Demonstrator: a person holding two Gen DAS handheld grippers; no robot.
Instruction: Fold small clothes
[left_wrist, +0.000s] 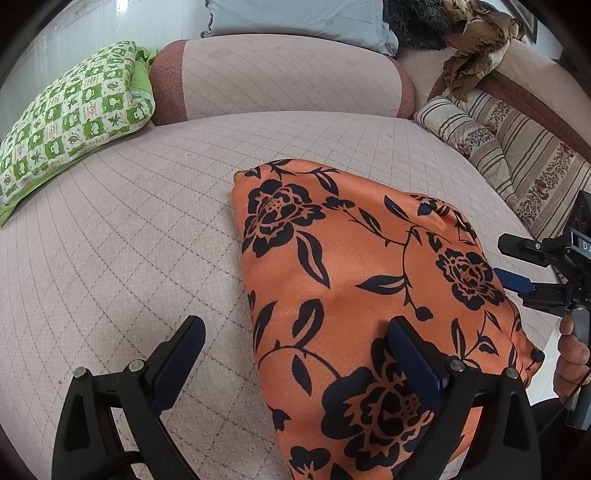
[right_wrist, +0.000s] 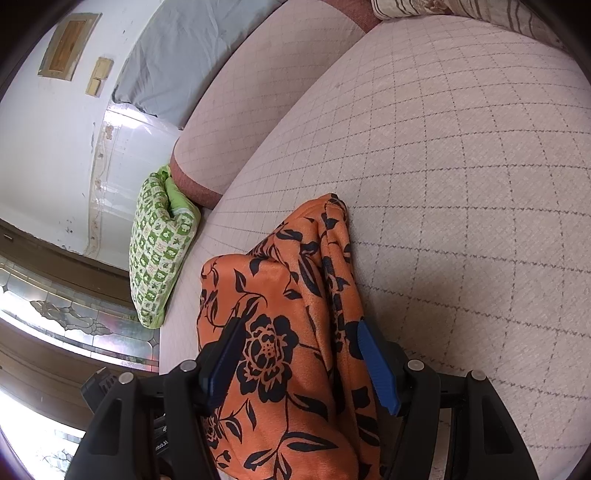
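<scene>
Orange fleecy garment with black flower print (left_wrist: 354, 295) bunched on pale quilted grid-stitched sofa seat (left_wrist: 129, 229), left gripper (left_wrist: 295, 354) spread wide above it, right gripper (right_wrist: 299, 365) parted astride folds, green patterned cushion (left_wrist: 70, 122) behind

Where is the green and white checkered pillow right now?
The green and white checkered pillow lies at the far left of the left wrist view, on the pink quilted sofa seat beside the sofa's backrest, apart from the orange flowered cloth.

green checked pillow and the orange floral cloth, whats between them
Only bare quilted sofa cover lies between the green checked pillow and the orange floral cloth; the left wrist view shows it best.
</scene>
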